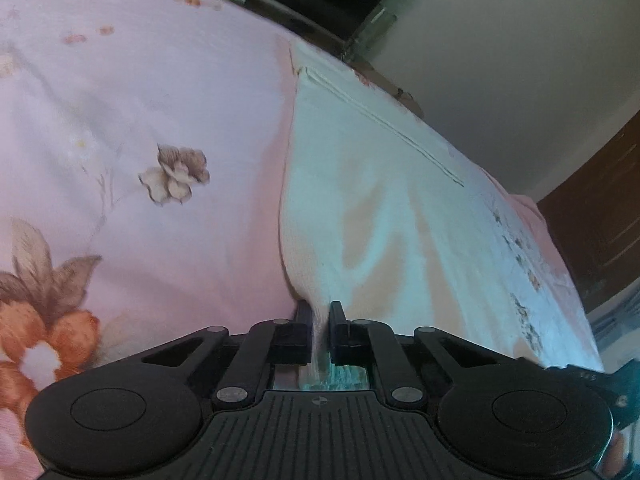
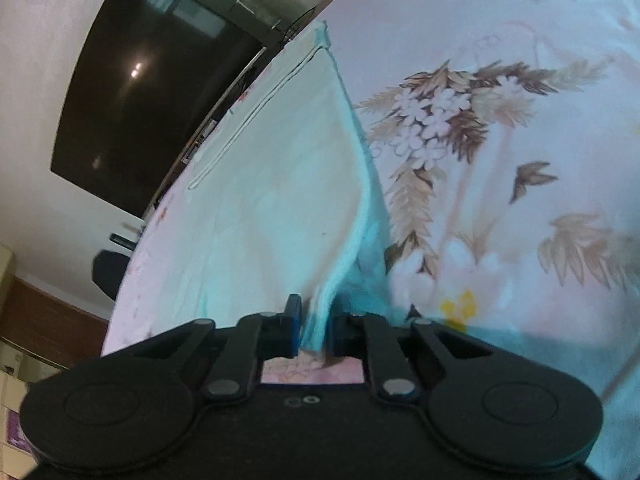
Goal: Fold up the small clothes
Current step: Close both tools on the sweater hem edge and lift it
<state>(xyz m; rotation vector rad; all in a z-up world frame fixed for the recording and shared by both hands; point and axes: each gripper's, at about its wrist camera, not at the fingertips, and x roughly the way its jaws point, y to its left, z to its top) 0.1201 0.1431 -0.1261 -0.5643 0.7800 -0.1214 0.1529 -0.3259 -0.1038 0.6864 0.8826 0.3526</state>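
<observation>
A small pale, mint-white garment (image 1: 384,184) lies spread on a pink floral bedsheet (image 1: 140,100). In the left wrist view my left gripper (image 1: 320,312) is shut on the garment's near left corner, and the cloth rises in a pinched fold between the black fingers. In the right wrist view the same garment (image 2: 280,168) stretches away toward a stitched hem at its far end. My right gripper (image 2: 314,312) is shut on its near right edge, with a ridge of cloth squeezed between the pads.
The bedsheet (image 2: 500,120) with brown and orange flowers covers the bed all around the garment. A dark television screen (image 2: 152,92) hangs on the wall beyond the bed's far edge. A dark wooden door (image 1: 600,216) stands at the right in the left wrist view.
</observation>
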